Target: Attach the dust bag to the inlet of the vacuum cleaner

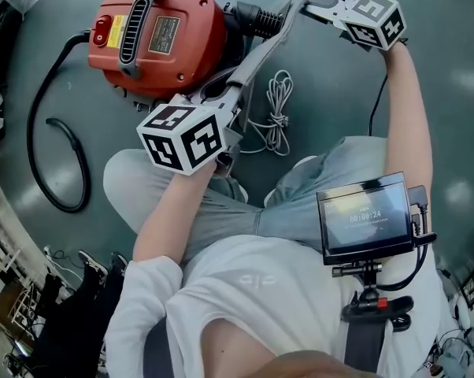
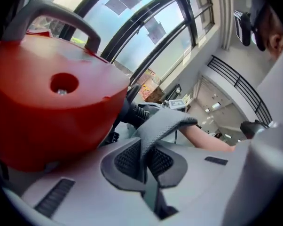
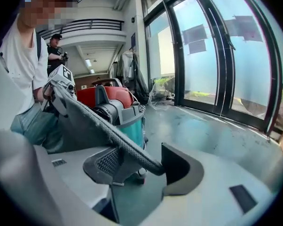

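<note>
Two grippers share one grey dust bag (image 1: pixel 257 57), and we read the scene from the left. At the far left a black cord (image 1: pixel 60 160) curls over the floor (image 1: pixel 52 85). Beside it stands the red vacuum cleaner (image 1: pixel 154 34), seen from above, with a grey handle across its top and its black ribbed inlet (image 1: pixel 257 18) pointing to the right.

Just below the vacuum cleaner is our left gripper (image 2: pixel 144 161), its jaws closed tight on a fold of the dust bag. In the left gripper view the cloth is pinched between the pads and rises out of them, with the red body close on the left.

From there the dust bag runs up and to the right as a taut grey band, passing just beside the inlet — whether it touches the inlet we cannot tell. Under the band a coil of white cable (image 1: pixel 276 113) lies on the floor.

At the upper right our right gripper (image 3: pixel 148 168) has its jaws well apart — the bag's rolled edge crosses the gap between them, lying against the left pad but not squeezed. At the lower right a small monitor (image 1: pixel 365 219) hangs at our chest.
</note>
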